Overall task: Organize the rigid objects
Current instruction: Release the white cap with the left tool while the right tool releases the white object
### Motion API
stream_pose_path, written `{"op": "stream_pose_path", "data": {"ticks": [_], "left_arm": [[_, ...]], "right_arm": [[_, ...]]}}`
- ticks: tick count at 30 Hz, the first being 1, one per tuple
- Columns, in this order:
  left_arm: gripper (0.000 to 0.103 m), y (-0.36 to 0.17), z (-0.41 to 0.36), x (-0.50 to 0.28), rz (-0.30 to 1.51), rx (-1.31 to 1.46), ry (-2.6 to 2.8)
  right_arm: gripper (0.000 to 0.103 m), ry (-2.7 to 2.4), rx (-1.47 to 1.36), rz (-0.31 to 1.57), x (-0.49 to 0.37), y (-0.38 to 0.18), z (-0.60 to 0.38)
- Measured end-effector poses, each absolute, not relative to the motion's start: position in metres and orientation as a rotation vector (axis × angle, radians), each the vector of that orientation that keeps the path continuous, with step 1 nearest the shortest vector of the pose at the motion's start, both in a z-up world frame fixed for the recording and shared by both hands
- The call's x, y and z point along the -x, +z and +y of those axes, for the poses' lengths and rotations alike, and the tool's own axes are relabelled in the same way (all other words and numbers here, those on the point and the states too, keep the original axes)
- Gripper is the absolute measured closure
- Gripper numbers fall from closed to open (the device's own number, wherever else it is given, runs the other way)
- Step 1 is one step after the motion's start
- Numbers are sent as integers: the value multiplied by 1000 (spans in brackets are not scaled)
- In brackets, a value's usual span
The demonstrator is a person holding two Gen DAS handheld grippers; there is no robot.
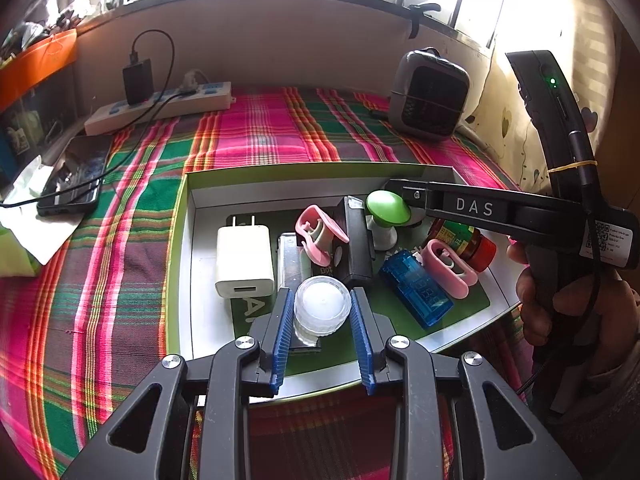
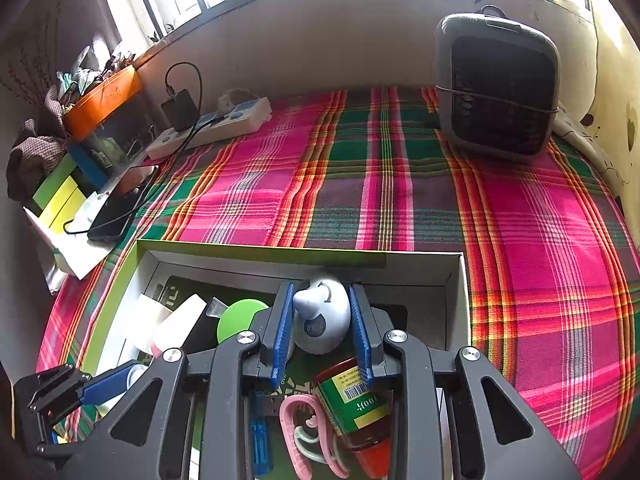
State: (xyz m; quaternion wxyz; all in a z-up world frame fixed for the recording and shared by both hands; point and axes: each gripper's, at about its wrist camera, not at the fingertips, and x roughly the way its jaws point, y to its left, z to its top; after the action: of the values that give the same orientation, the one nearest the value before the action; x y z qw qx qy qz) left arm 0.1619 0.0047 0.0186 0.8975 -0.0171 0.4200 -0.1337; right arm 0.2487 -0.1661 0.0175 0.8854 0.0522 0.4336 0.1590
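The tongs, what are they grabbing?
Left tongs pinch the clear round jar by its sides. Right tongs pinch a white rounded object by its sides.

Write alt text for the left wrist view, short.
The left hand-held gripper holds a small clear round jar between its blue pads over a shallow box of small items, among them a white charger and a blue gadget. The box sits on a pink and green plaid cloth.
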Motion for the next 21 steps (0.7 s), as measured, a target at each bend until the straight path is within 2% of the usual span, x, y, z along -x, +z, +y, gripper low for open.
{"op": "stream_pose_path", "data": {"ticks": [13, 21], "left_arm": [[70, 19, 7, -160, 873, 38, -274], [66, 21, 6, -158, 868, 37, -269]], "right_arm": [[73, 328, -122, 904, -248, 18, -166], [65, 334, -138, 890, -241, 21, -166]]}}
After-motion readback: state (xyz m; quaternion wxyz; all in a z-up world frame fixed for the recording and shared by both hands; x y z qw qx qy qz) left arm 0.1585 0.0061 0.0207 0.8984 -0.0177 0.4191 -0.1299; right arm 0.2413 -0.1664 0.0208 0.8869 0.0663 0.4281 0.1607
